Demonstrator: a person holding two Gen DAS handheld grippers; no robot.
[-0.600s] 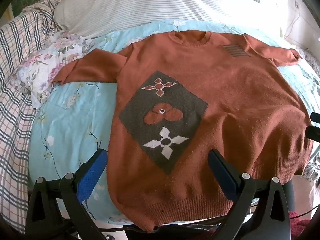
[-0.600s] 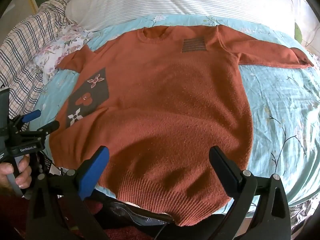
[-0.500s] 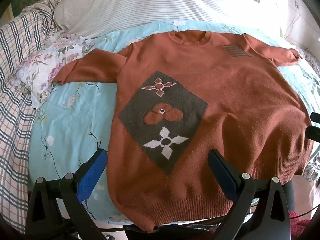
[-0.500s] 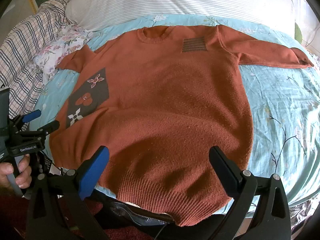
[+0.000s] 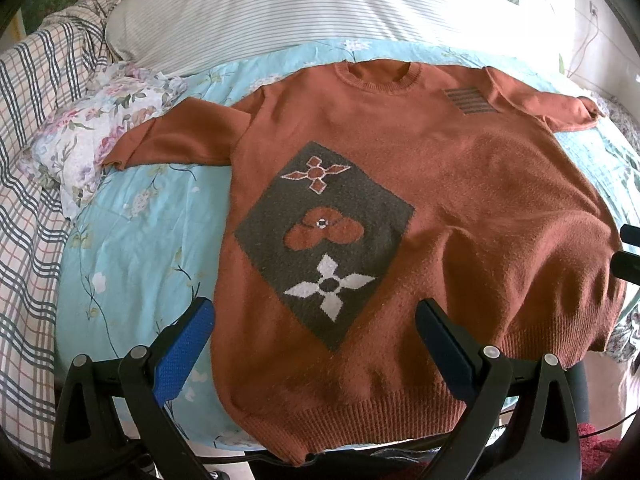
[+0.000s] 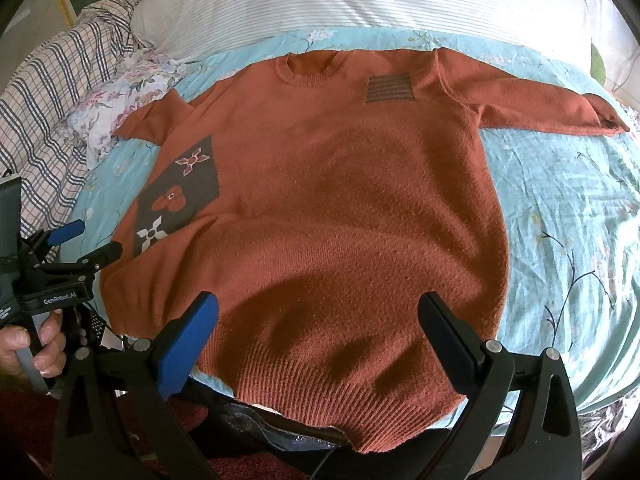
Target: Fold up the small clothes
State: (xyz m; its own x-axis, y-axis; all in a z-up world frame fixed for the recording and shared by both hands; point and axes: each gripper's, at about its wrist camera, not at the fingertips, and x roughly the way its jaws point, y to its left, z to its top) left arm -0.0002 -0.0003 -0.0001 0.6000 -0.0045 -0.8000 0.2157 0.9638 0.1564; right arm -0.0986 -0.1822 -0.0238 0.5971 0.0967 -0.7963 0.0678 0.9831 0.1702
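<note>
**Rust sweater lying flat on the bed, both claws hanging spread above its hem**

We are looking down at a rust-orange sweater [image 5: 460, 200] lying face up and spread flat on a pale blue floral bedsheet [image 5: 132, 248], sleeves out to either side, its ribbed hem hanging over the near edge of the bed. We are holding the left claw [image 5: 316, 320] over the hem with its jaws spread wide and nothing between them; the right claw [image 6: 318, 312] is hanging the same way, wide apart and gripping nothing.

The left wrist view is giving us the fullest look at the dark grey diamond panel [image 5: 324, 240] with its three knitted flowers, which is sitting squarely between the claw's fingers. In the right wrist view that panel [image 6: 176, 200] is shrinking to the sweater's far left edge, while the small striped patch [image 6: 389, 89] near the collar and the whole right sleeve [image 6: 540, 108] are showing far more clearly.

Only the right wrist view is showing us the person's hand [image 6: 32, 344] wrapped around the other tool's handle, and the only legible writing: "GenRobot.AI" in white on that tool's black body [image 6: 60, 298]. A striped white pillow [image 5: 300, 4] and a plaid blanket [image 5: 32, 160] are lying beyond and beside the sweater.
</note>
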